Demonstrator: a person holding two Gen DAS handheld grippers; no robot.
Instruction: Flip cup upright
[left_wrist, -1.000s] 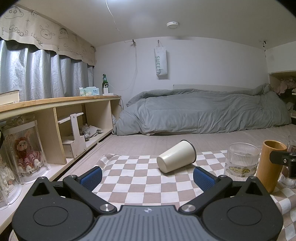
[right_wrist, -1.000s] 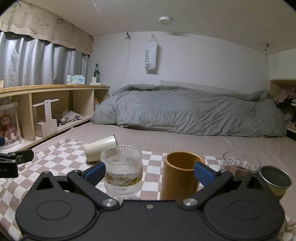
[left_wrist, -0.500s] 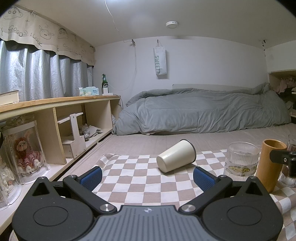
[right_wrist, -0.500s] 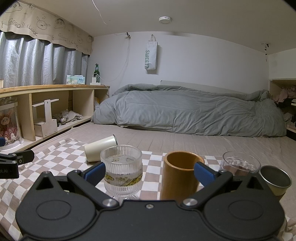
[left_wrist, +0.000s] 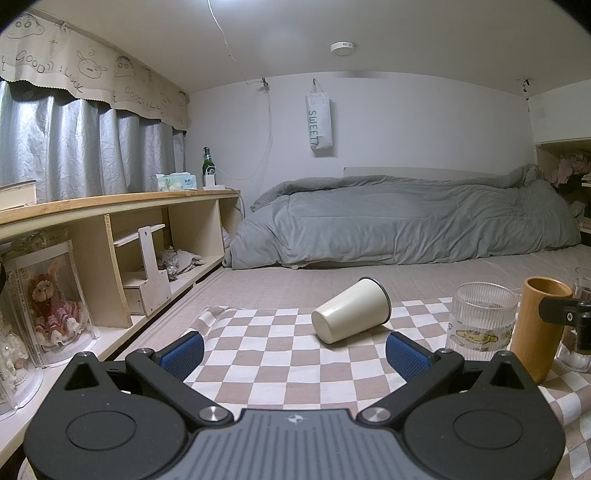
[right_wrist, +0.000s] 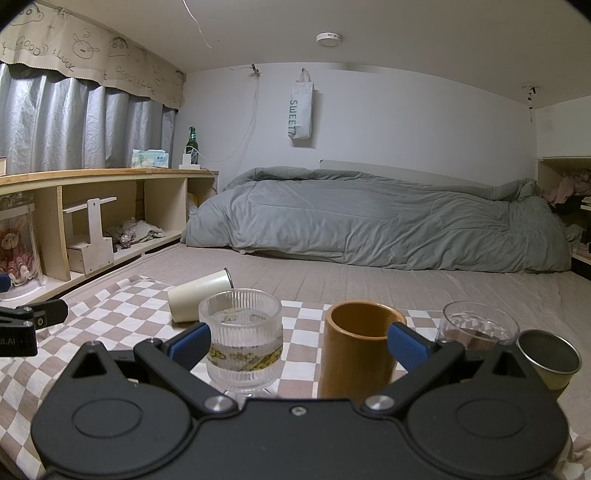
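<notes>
Left wrist: cream cup (left_wrist: 351, 315) sideways.

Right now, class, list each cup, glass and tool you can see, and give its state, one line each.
Cream metal cup: lying on its side.
Ribbed clear glass: upright.
Brown wooden cup: upright, empty.
Smooth clear glass: upright.
Olive metal cup: tilted.
Left tool: open, holding nothing.
Right tool: open, holding nothing.
</notes>
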